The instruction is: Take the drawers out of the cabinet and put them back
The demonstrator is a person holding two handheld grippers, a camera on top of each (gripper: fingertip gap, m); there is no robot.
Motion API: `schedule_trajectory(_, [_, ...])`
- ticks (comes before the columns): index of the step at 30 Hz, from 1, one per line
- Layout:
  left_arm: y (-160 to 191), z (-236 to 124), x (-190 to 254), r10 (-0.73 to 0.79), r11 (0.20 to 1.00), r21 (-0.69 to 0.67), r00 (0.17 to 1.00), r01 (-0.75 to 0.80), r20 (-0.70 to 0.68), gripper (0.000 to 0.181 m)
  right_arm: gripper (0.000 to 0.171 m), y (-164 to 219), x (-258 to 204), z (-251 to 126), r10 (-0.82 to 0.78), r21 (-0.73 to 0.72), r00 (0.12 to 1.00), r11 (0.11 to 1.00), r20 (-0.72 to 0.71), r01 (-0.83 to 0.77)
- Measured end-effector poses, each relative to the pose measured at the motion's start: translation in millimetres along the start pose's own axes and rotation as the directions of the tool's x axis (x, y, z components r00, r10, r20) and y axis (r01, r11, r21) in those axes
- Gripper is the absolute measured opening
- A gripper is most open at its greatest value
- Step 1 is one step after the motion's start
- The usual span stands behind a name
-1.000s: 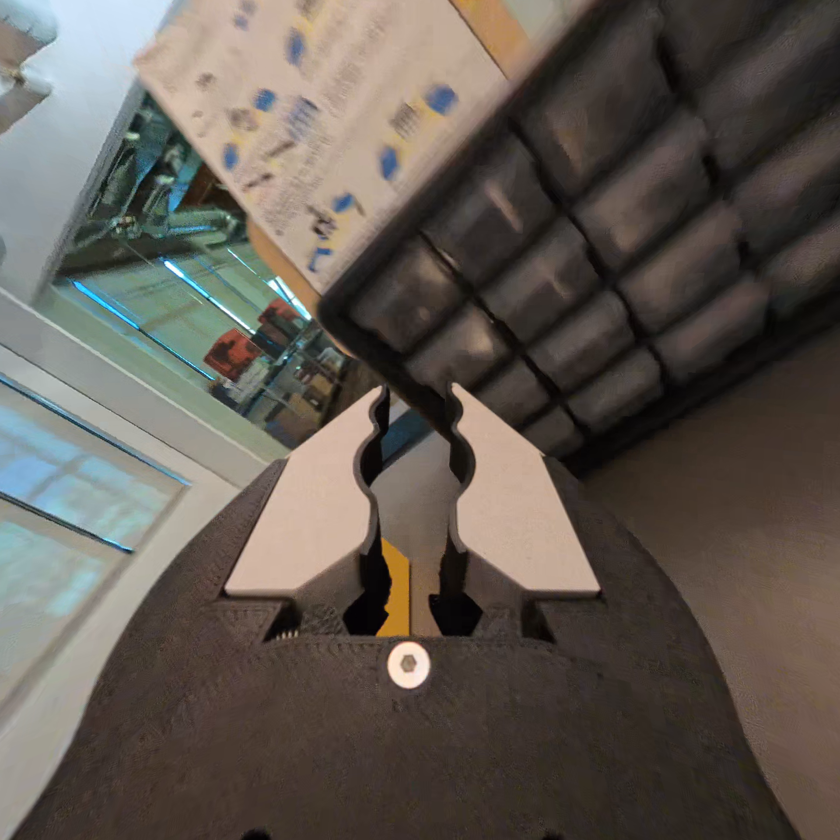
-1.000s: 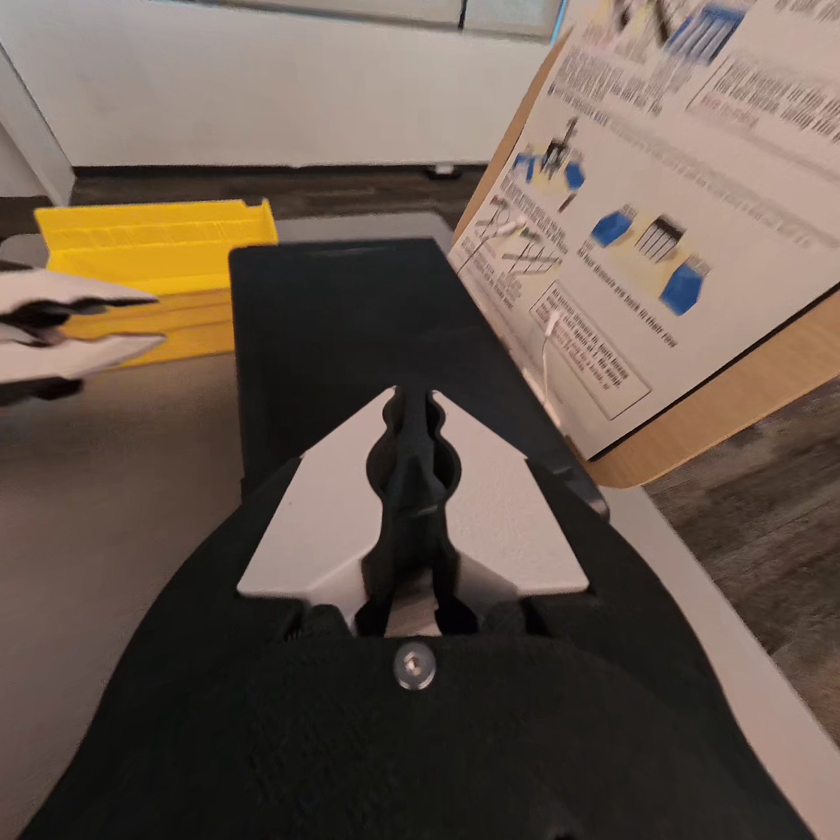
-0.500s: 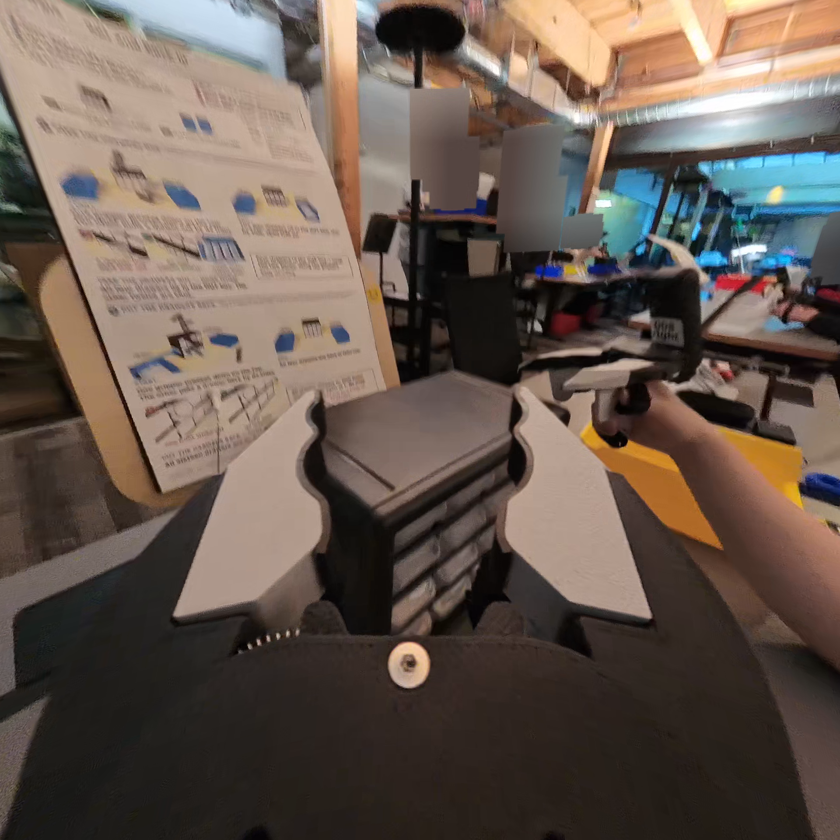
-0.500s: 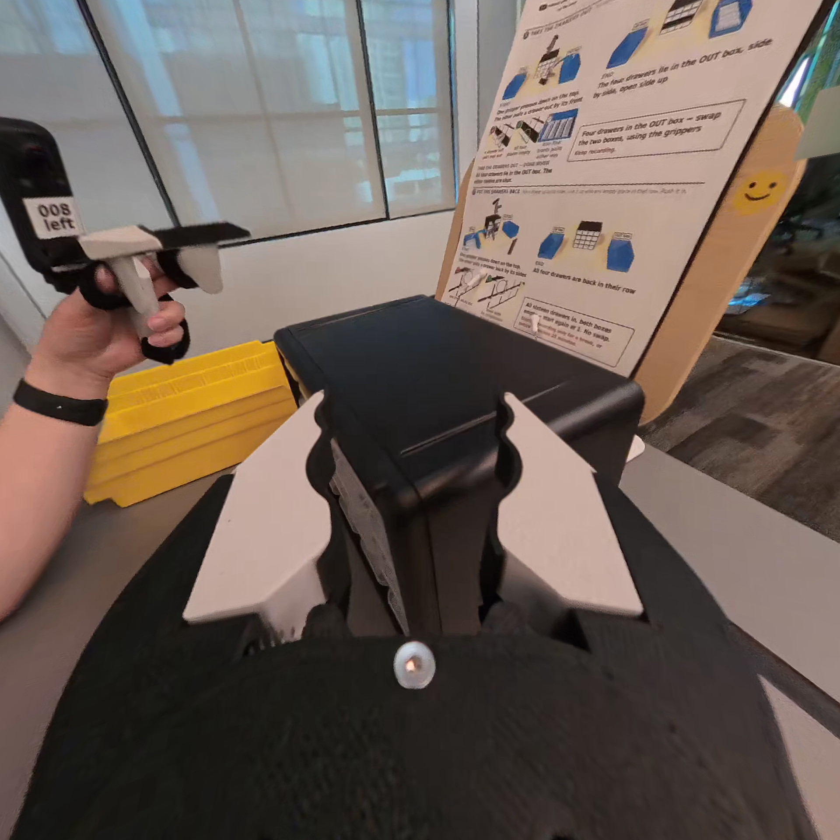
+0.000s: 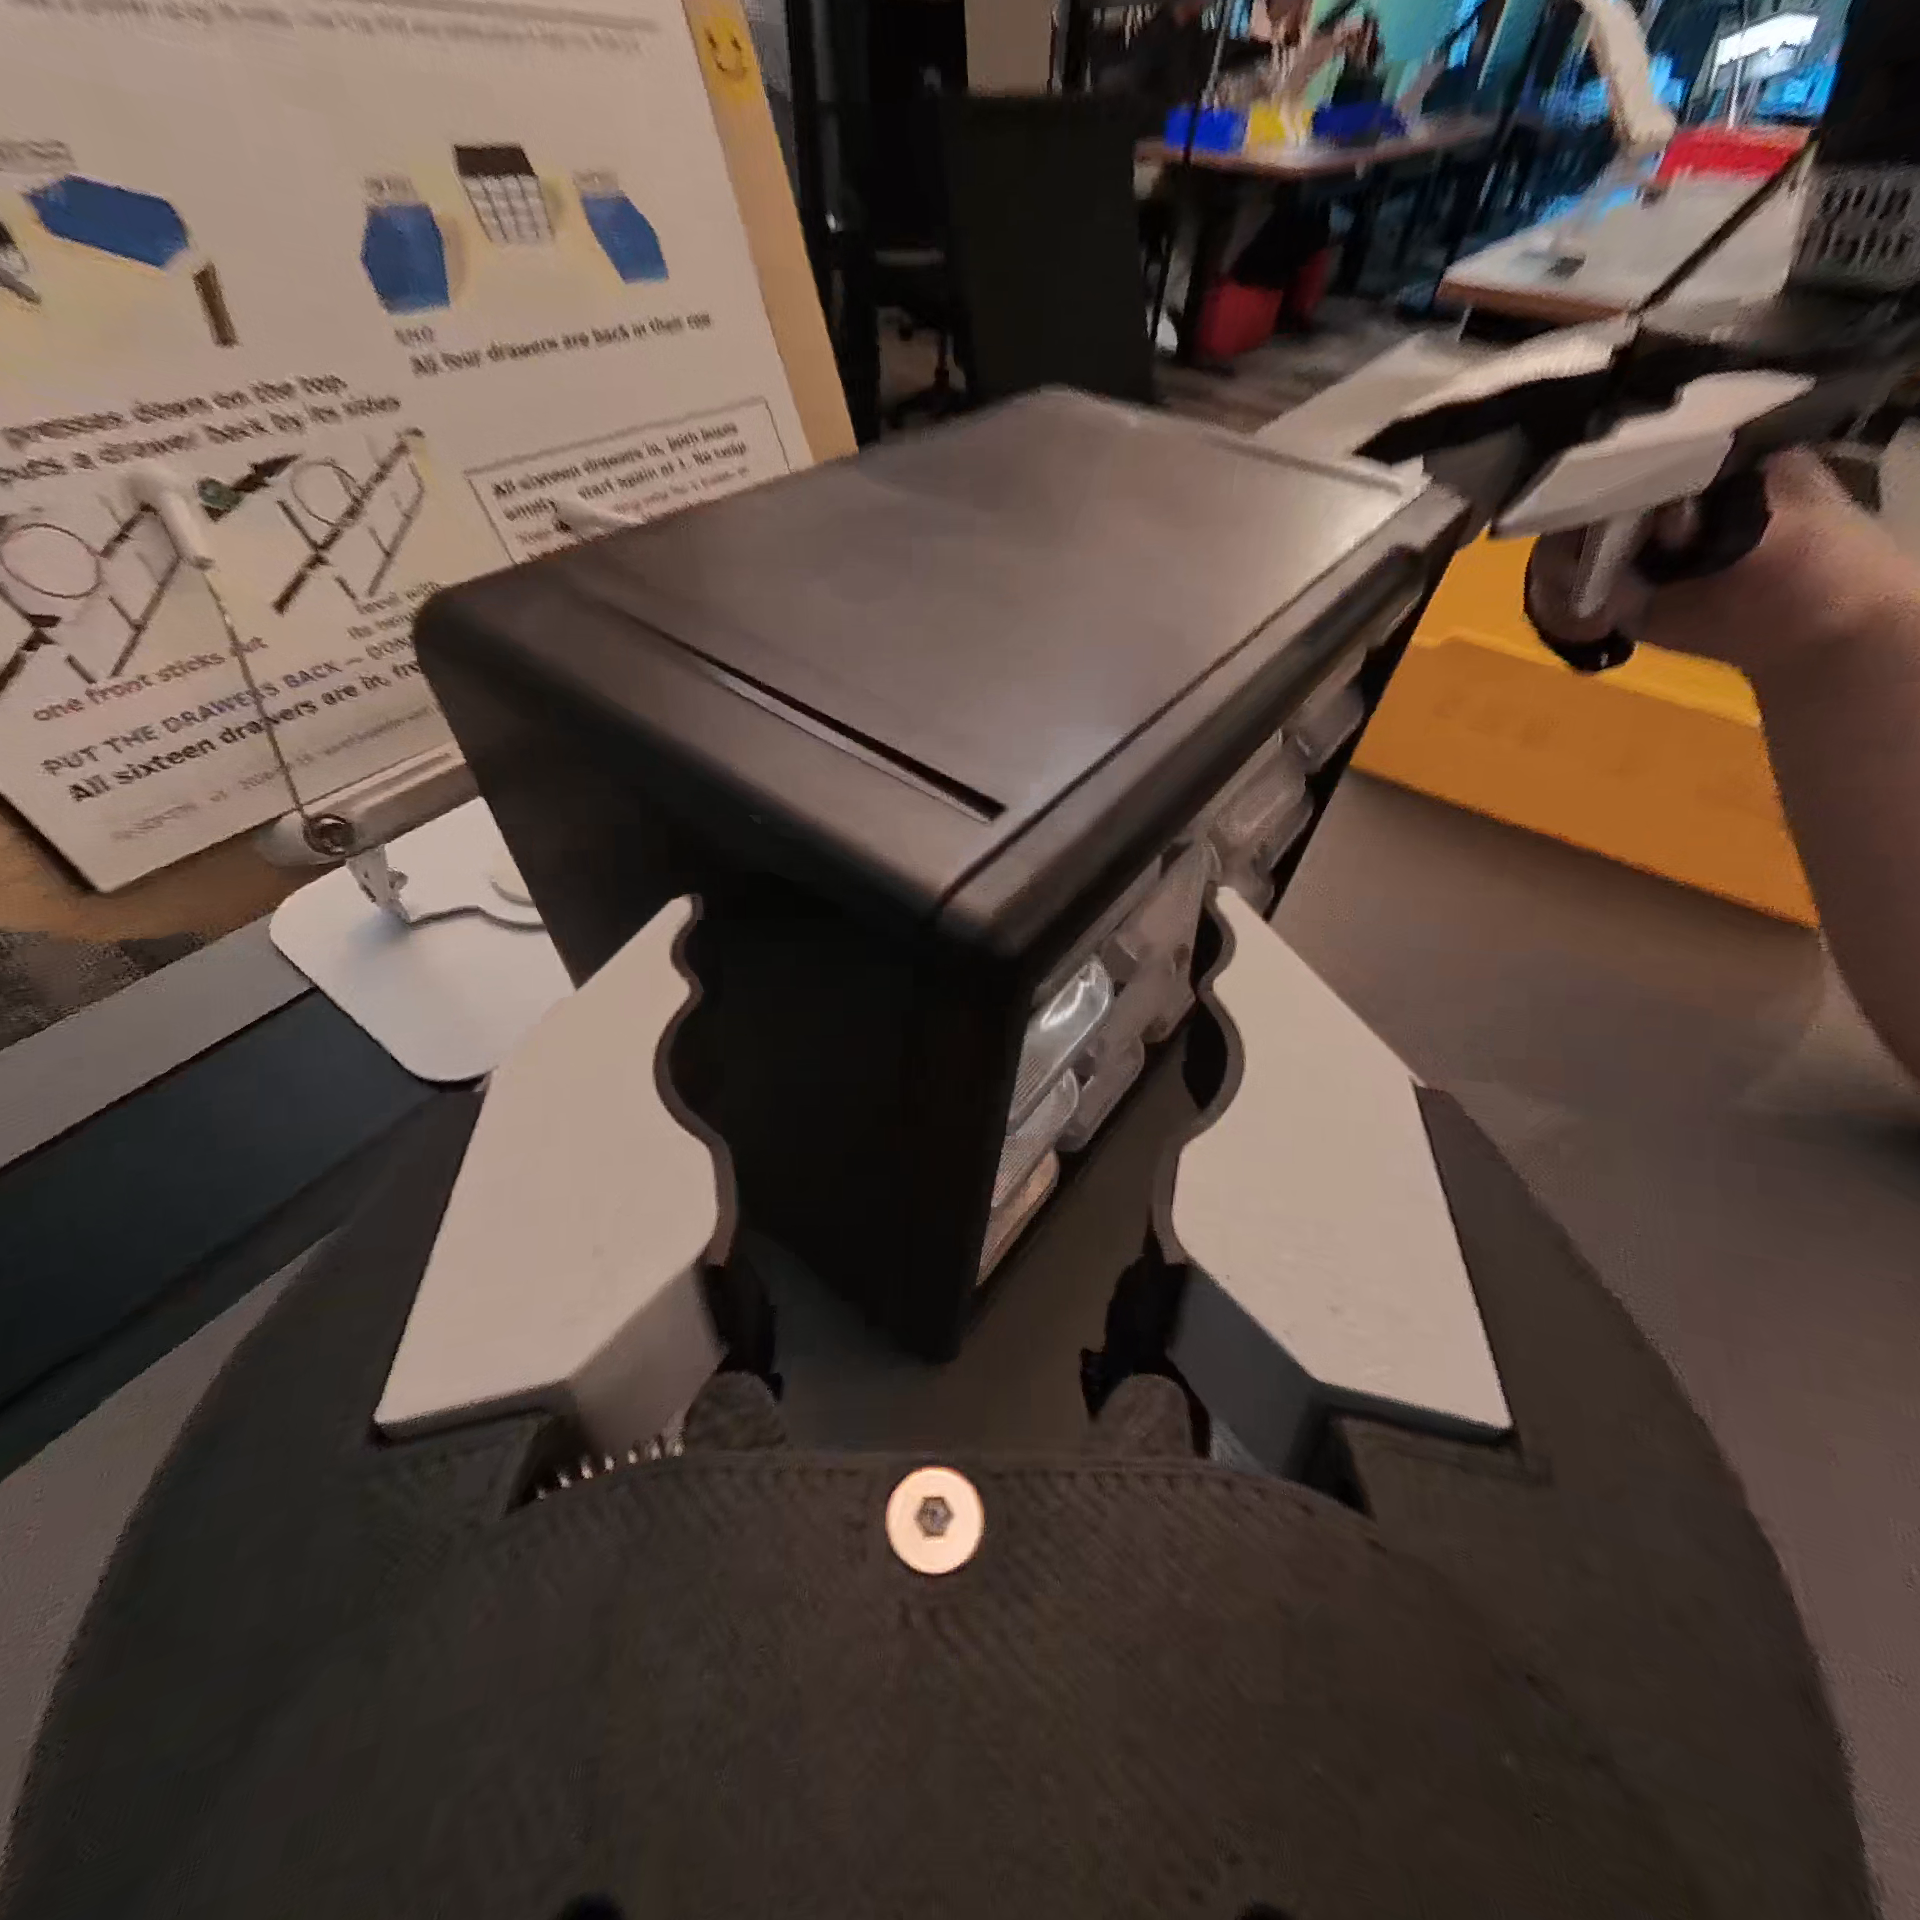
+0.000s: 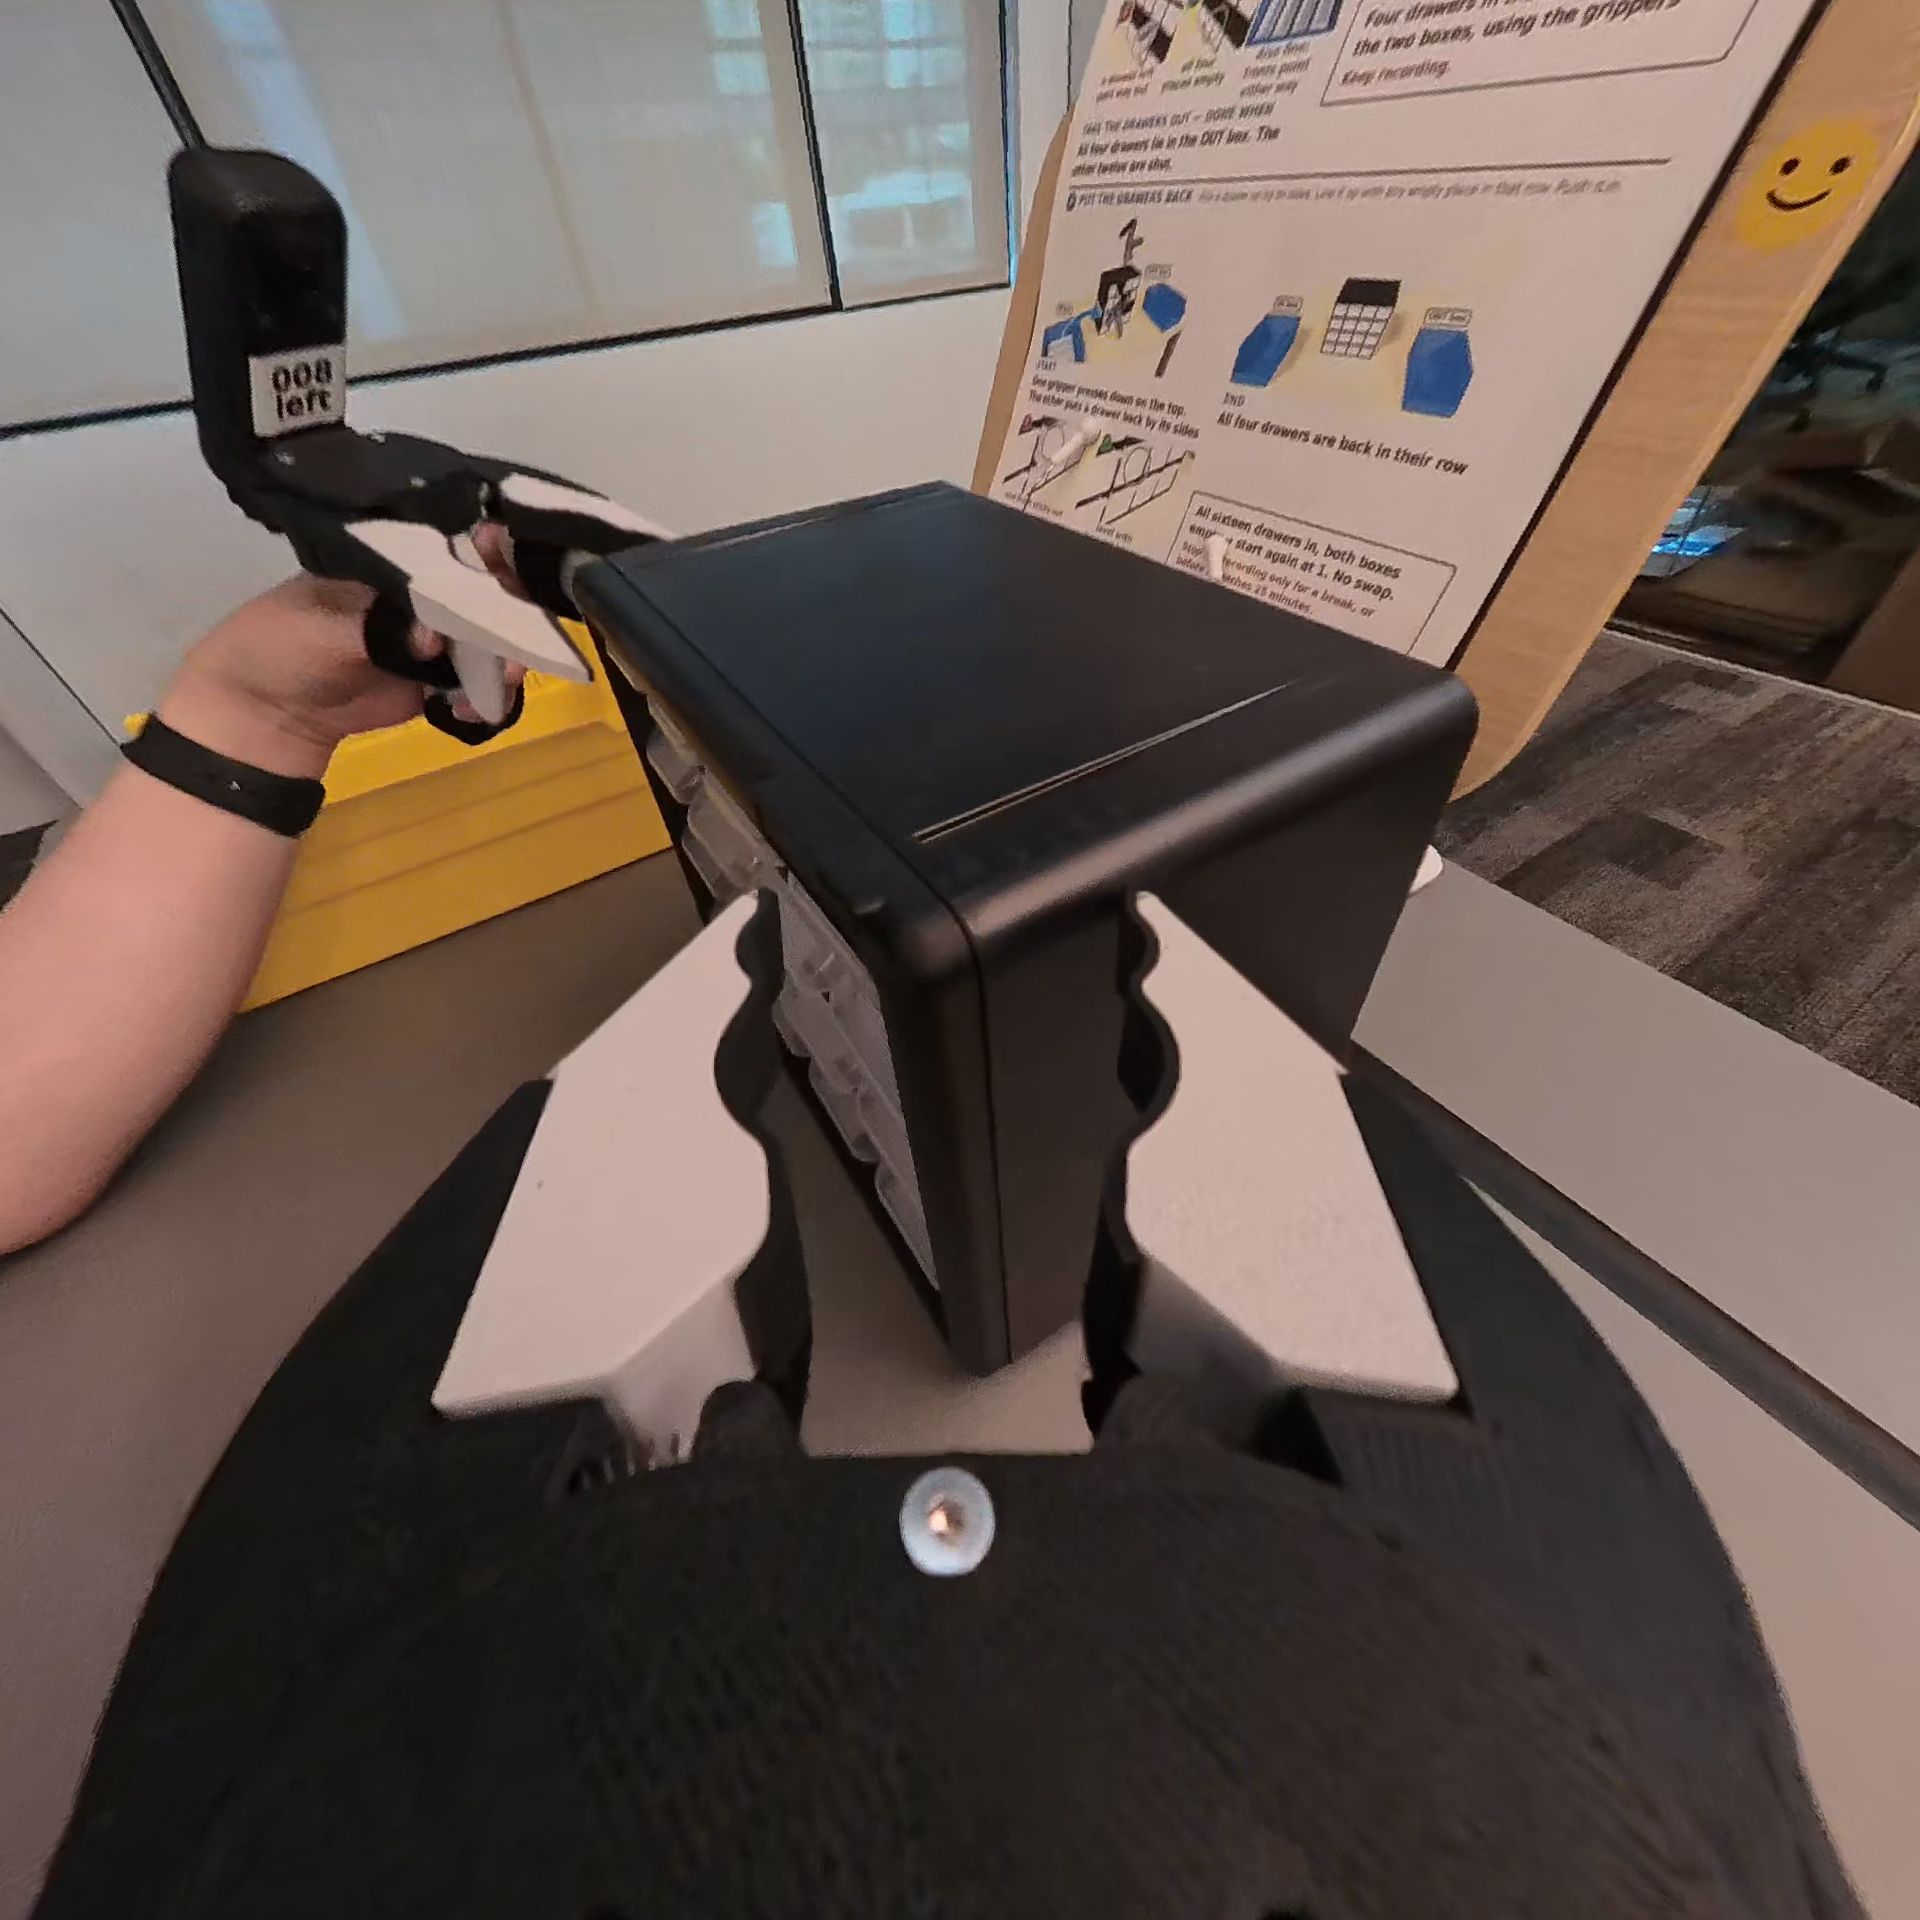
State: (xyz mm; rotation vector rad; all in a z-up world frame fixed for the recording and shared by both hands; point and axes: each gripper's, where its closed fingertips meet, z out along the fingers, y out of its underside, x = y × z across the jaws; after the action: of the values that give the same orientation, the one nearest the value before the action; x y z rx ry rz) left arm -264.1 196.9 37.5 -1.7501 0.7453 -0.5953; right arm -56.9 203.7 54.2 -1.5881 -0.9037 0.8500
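Note:
The black cabinet (image 5: 935, 644) stands on the grey table (image 5: 1621, 1060), and its clear drawers (image 5: 1132, 966) all sit in their slots. My left gripper (image 5: 951, 914) is open and empty, its fingers either side of the cabinet's near top corner. In the right wrist view the cabinet (image 6: 987, 675) shows its drawer fronts (image 6: 821, 966) on the left. My right gripper (image 6: 940, 904) is open and empty, astride the other front top corner. Each gripper also shows in the other's view: the right one (image 5: 1558, 447) and the left one (image 6: 499, 561), each in a hand at the cabinet's far top corner.
A yellow bin (image 5: 1558, 748) lies on the table beyond the cabinet's right side; another yellow bin (image 6: 447, 831) lies beyond its left side. An instruction board (image 6: 1351, 312) leans behind the cabinet on a white stand base (image 5: 416, 966). The table edge runs at the right (image 6: 1662, 1299).
Both grippers went from nearly shut to open and closed in on the cabinet's front top corners. The left gripper swung from facing the drawer fronts to the cabinet's left corner.

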Motion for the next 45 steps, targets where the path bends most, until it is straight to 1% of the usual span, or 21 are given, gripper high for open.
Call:
schedule_trajectory(1, [1.1, 1.8, -2.3, 0.013, 1.000, -0.011, 1.000, -0.013, 0.023, 0.091, 0.062, 1.5, 0.2, 0.1, -0.014, -0.010, 1.000, 1.000, -0.008, 0.013])
schedule_trajectory(3, [1.6, 2.5, -5.1, 0.025, 0.999, -0.022, 0.998, -0.023, 0.053, 0.082, 0.061, 2.2, 0.7, 0.7, -0.031, -0.021, 0.999, 0.999, -0.024, 0.031])
schedule_trajectory(6, [2.2, 2.6, 0.4, 0.019, 0.999, -0.027, 0.999, -0.018, 0.032, 0.091, 0.061, 2.5, 1.3, 1.5, -0.033, -0.034, 0.999, 0.999, -0.041, 0.031])
schedule_trajectory(11, [1.8, 3.5, 2.6, 0.007, 0.999, -0.034, 0.999, -0.006, 0.036, 0.097, 0.059, 0.0, 2.6, -1.1, -0.008, -0.018, 1.000, 1.000, -0.025, 0.008])
schedule_trajectory(12, [1.1, 3.5, 2.2, -0.003, 0.999, -0.033, 0.999, 0.004, 0.038, 0.096, 0.060, -1.6, 7.8, -8.1, -0.020, -0.046, 0.997, 0.999, -0.075, 0.016])
schedule_trajectory(13, [-0.4, 3.3, 1.6, -0.022, 0.999, -0.028, 0.999, 0.023, 0.037, 0.095, 0.060, -5.1, 15.8, -23.9, -0.046, -0.088, 0.984, 0.996, -0.169, 0.032])
schedule_trajectory(15, [-5.1, 1.6, 1.0, -0.070, 0.998, -0.001, 0.997, 0.070, 0.018, 0.094, 0.062, -16.8, 24.4, -78.1, -0.124, -0.142, 0.923, 0.987, -0.363, 0.077])
schedule_trajectory(17, [-10.0, -1.8, 1.4, -0.106, 0.994, 0.038, 0.994, 0.106, -0.014, 0.094, 0.064, -12.9, 35.9, -148.5, -0.194, -0.214, 0.820, 0.973, -0.538, 0.090])
schedule_trajectory(18, [-10.4, -3.0, 1.6, -0.123, 0.991, 0.047, 0.992, 0.124, -0.028, 0.092, 0.065, 2.1, 45.6, -186.0, -0.229, -0.288, 0.770, 0.956, -0.595, 0.061])
schedule_trajectory(19, [-10.7, -4.1, 2.1, -0.140, 0.988, 0.054, 0.989, 0.142, -0.044, 0.091, 0.066, 24.5, 59.5, -226.8, -0.250, -0.368, 0.719, 0.930, -0.649, -0.009])
schedule_trajectory(21, [-11.4, -5.4, 3.0, -0.154, 0.985, 0.066, 0.986, 0.158, -0.064, 0.093, 0.067, 75.9, 86.7, -310.4, -0.243, -0.451, 0.615, 0.868, -0.750, -0.207])
schedule_trajectory(23, [-11.3, -5.2, 2.7, -0.154, 0.985, 0.068, 0.986, 0.158, -0.063, 0.092, 0.061, 116.8, 96.1, -369.5, -0.152, -0.399, 0.559, 0.847, -0.815, -0.352])
schedule_trajectory(24, [-11.4, -4.8, 2.5, -0.154, 0.985, 0.065, 0.986, 0.157, -0.058, 0.092, 0.057, 131.3, 95.1, -384.0, -0.080, -0.347, 0.557, 0.852, -0.826, -0.392])
schedule_trajectory(26, [-11.0, -4.1, 2.9, -0.147, 0.987, 0.055, 0.988, 0.149, -0.045, 0.092, 0.049, 161.2, 88.9, -398.6, 0.028, -0.295, 0.553, 0.823, -0.833, -0.486])
schedule_trajectory(29, [-9.3, -3.5, 4.2, -0.127, 0.991, 0.038, 0.991, 0.128, -0.027, 0.094, 0.048, 208.6, 86.7, -413.8, -0.014, -0.373, 0.525, 0.719, -0.851, -0.586])
schedule_trajectory(31, [-7.8, -3.7, 5.6, -0.118, 0.993, 0.025, 0.993, 0.118, -0.020, 0.094, 0.029, 225.2, 84.9, -412.8, 0.008, -0.361, 0.502, 0.685, -0.865, -0.633])
schedule_trajectory(32, [-7.0, -3.9, 6.4, -0.113, 0.993, 0.018, 0.993, 0.114, -0.017, 0.094, 0.018, 221.2, 87.8, -413.0, 0.005, -0.332, 0.477, 0.712, -0.879, -0.619])
schedule_trajectory(33, [-6.1, -4.1, 7.4, -0.108, 0.994, 0.011, 0.994, 0.108, -0.013, 0.095, 0.014, 220.4, 86.9, -412.1, 0.019, -0.309, 0.462, 0.720, -0.887, -0.622])
schedule_trajectory(35, [-4.0, -4.1, 8.9, -0.088, 0.996, -0.006, 0.996, 0.088, -0.001, 0.095, 0.014, 219.6, 85.6, -408.0, 0.043, -0.274, 0.441, 0.729, -0.897, -0.628])
schedule_trajectory(38, [-1.7, -3.3, 10.4, -0.058, 0.998, -0.030, 0.998, 0.058, 0.015, 0.097, 0.015, 219.1, 82.5, -404.4, 0.010, -0.286, 0.422, 0.721, -0.907, -0.631])
schedule_trajectory(45, [-2.2, -3.9, 8.7, -0.067, 0.998, -0.021, 0.998, 0.067, 0.013, 0.094, 0.019, 218.5, 77.3, -396.4, -0.014, -0.282, 0.386, 0.707, -0.922, -0.649])
